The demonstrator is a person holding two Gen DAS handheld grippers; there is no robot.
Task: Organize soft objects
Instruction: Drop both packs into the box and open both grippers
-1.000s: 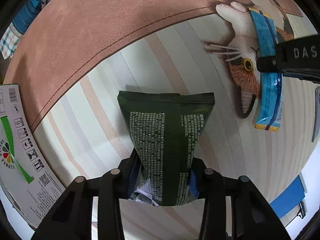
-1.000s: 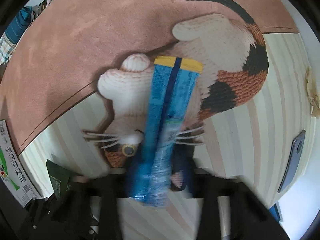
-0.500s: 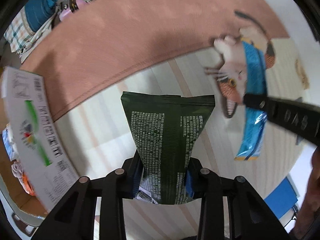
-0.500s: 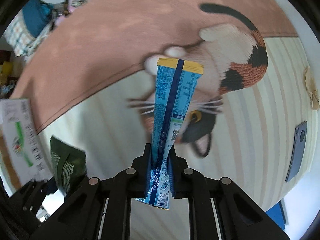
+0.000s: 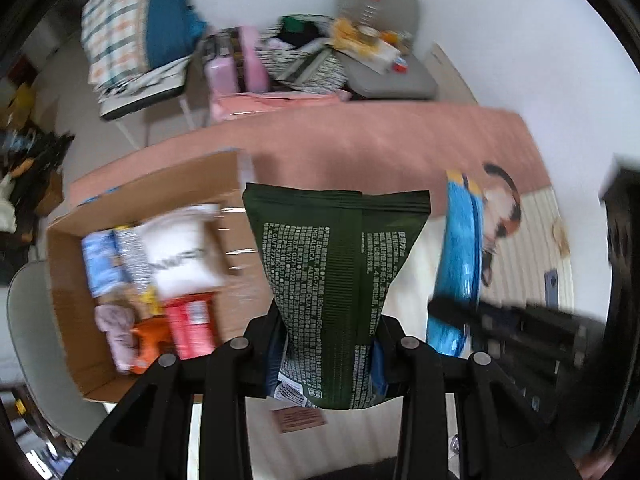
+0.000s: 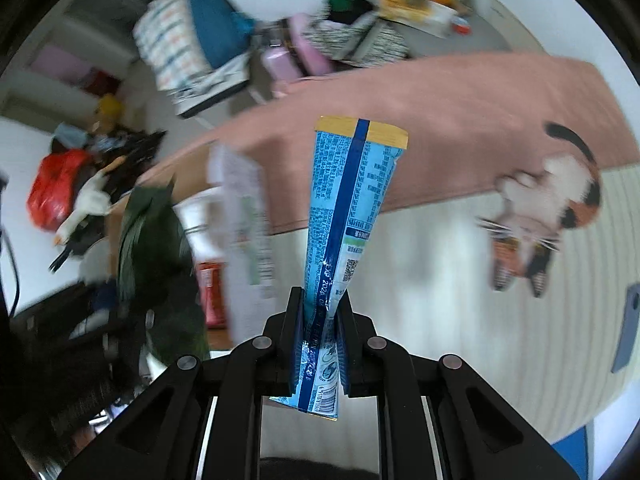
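Note:
My left gripper is shut on a dark green pouch with white print, held upright in the air. My right gripper is shut on a blue pouch with a yellow top edge, also held upright. An open cardboard box holding several soft packs and a white pack stands to the left on the rug. In the right wrist view the green pouch and a box flap show blurred at the left. In the left wrist view the blue pouch and the right gripper are at the right.
A striped cream rug with a pink border and a cat picture lies below. A phone lies at its right edge. Chairs with pillows and bags stand behind. A grey chair is at the left of the box.
Both grippers have lifted and tilted up with their pouches. The view has swung from the rug to the box and the room behind. The box interior has come into sight.

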